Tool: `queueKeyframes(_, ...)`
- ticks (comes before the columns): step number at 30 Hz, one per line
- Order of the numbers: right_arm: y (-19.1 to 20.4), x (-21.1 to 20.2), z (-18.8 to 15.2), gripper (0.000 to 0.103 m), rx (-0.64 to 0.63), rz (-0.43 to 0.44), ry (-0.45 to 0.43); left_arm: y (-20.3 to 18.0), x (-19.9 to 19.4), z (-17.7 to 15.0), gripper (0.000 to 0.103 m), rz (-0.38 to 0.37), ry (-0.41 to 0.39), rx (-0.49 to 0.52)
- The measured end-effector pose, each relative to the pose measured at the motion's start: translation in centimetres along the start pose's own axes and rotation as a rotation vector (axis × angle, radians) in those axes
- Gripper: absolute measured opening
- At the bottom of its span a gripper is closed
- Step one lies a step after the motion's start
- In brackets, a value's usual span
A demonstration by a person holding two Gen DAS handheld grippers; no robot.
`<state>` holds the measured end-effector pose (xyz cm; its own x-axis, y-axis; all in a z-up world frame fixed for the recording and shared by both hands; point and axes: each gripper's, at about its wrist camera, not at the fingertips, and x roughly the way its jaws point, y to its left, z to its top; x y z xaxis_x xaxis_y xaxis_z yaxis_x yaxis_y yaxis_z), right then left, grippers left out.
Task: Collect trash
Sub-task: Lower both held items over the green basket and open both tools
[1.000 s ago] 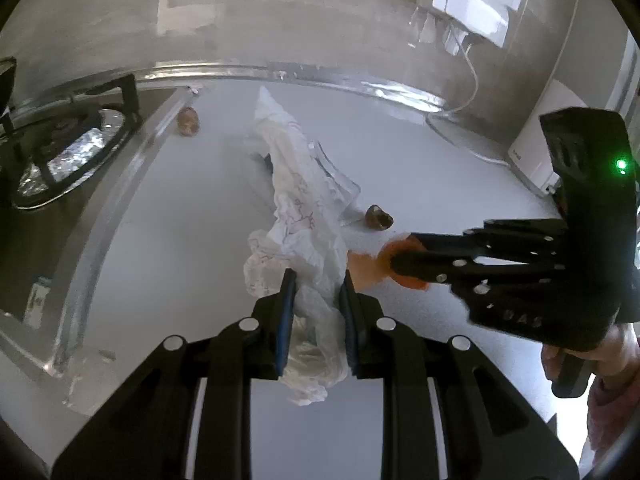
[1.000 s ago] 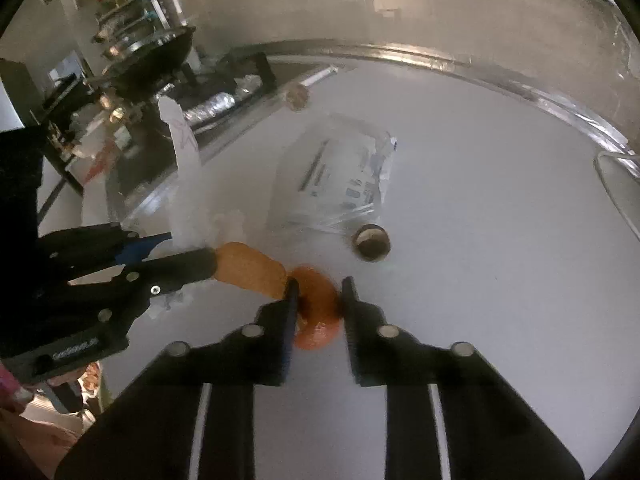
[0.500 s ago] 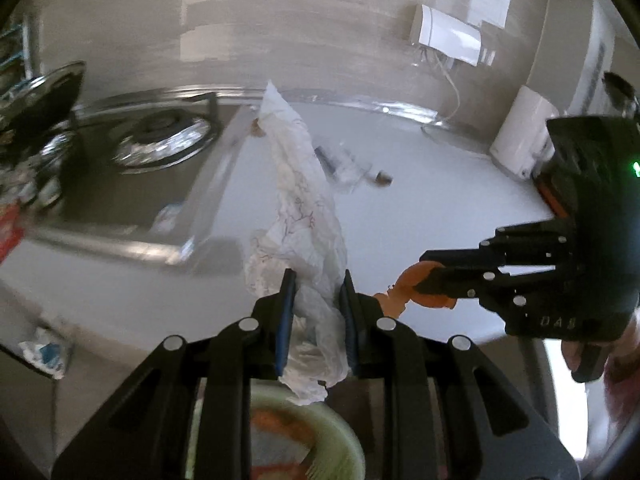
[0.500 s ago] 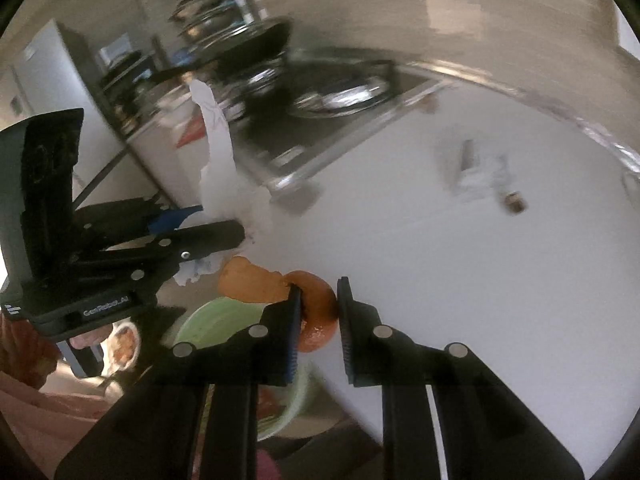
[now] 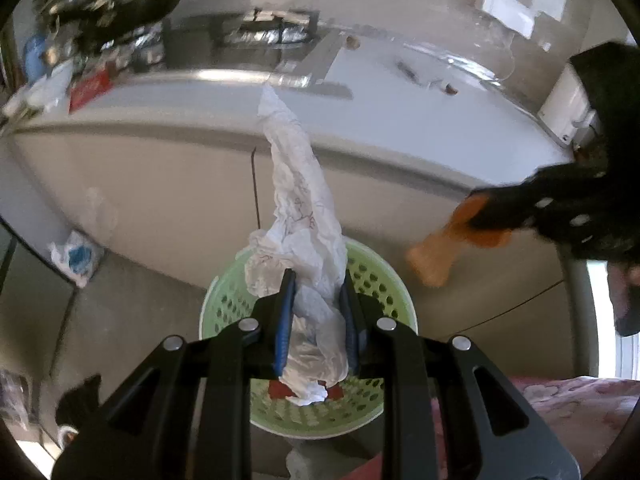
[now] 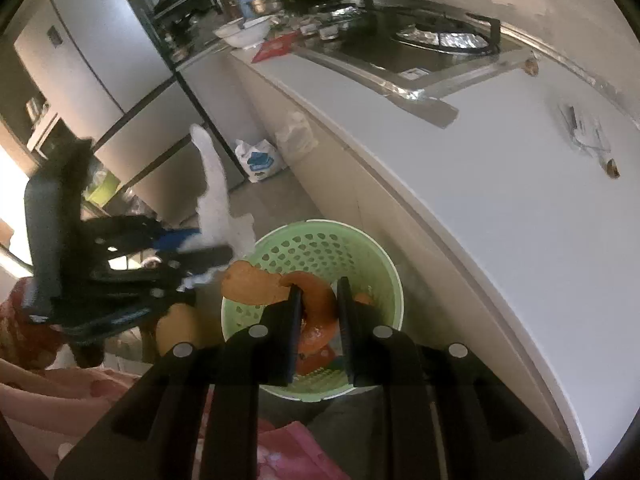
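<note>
Above a green perforated basket (image 5: 372,276) on the kitchen floor, the left gripper (image 5: 316,292) clamps crumpled white plastic (image 5: 300,208); the right gripper (image 6: 318,300) clamps orange peel (image 6: 316,304). Behind runs a white countertop (image 6: 500,152) with scattered scraps, a gas stove (image 6: 436,40), and a refrigerator (image 6: 80,52).

I see the basket (image 6: 384,264) on the floor before the table (image 6: 500,152), with scraps (image 6: 611,168) left up on it, right of the stove (image 6: 436,40).
</note>
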<state>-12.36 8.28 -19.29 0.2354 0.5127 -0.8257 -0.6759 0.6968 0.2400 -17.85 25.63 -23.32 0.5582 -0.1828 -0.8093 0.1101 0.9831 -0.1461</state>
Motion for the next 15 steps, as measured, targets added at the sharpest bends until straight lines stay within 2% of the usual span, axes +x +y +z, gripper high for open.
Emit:
queueKeyframes(4, 0.7, -1.0, -0.2, 0.018, -0.016, -0.020, -0.013, 0.3, 2.6, -1.9, 0.023, 0.007, 0.053, -0.014)
queueKeyframes(6, 0.8, -1.3, -0.2, 0.018, -0.016, -0.031, -0.021, 0.4, 4.5, -2.7, 0.029, 0.003, 0.101, -0.026)
queueKeyframes(8, 0.8, -1.7, -0.4, 0.018, -0.013, -0.038, -0.030, 0.6, 5.7, -3.5, 0.042, -0.006, 0.125, -0.037)
queueKeyframes(11, 0.9, -2.2, -0.6, 0.018, -0.005, -0.045, -0.039, 0.5, 6.2, -3.9, 0.054, -0.001, 0.132, -0.042)
queueKeyframes(15, 0.8, -2.1, -0.6, 0.018, -0.003, -0.055, -0.036, 0.8, 6.0, -4.0, 0.061, 0.005, 0.115, -0.042)
